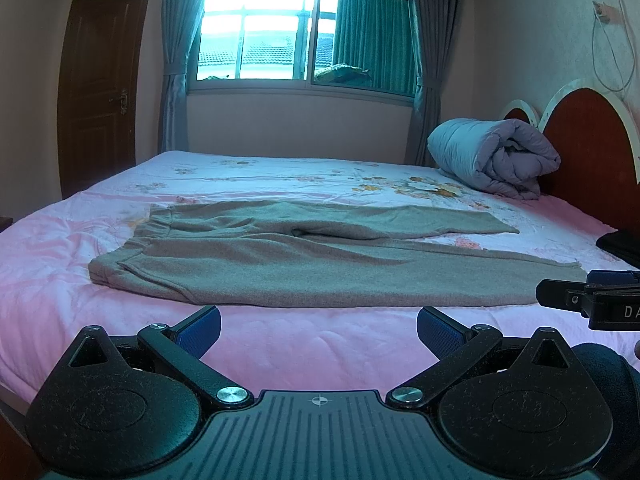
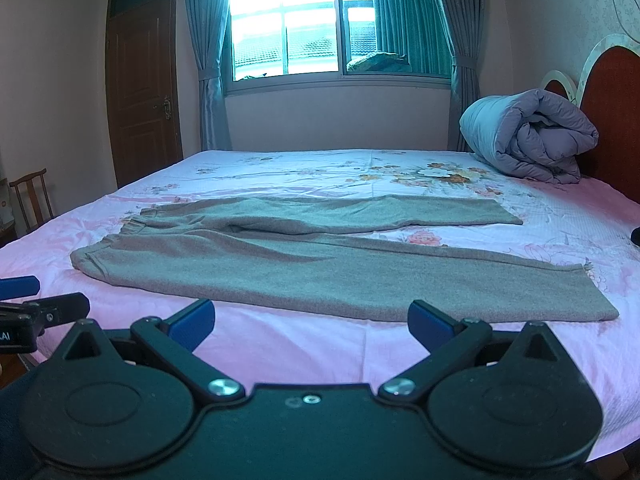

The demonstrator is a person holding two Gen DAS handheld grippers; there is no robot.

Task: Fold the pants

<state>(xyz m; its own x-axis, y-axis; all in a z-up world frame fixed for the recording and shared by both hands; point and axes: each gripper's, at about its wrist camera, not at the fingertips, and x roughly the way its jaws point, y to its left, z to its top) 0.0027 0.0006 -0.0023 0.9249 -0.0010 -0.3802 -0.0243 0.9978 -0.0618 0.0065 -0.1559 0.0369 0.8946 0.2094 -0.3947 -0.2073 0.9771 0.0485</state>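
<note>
The grey pants (image 1: 304, 264) are lying flat and unfolded across the pink floral bed (image 1: 280, 344), waistband to the left, while the left gripper (image 1: 319, 330) and right gripper (image 2: 311, 320) are hovering near the near edge, fingers spread wide, holding nothing.

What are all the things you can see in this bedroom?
pants: one, grey, spread flat on the bed, legs apart
bed sheet: one, pink with flowers
rolled quilt: one, lilac, by the headboard
headboard: one, red-brown, white trim
window: one, bright, blue-grey curtains
door: one, brown, shut
chair: one, wooden, left of the bed
left gripper: open, empty
right gripper: open, empty
</note>
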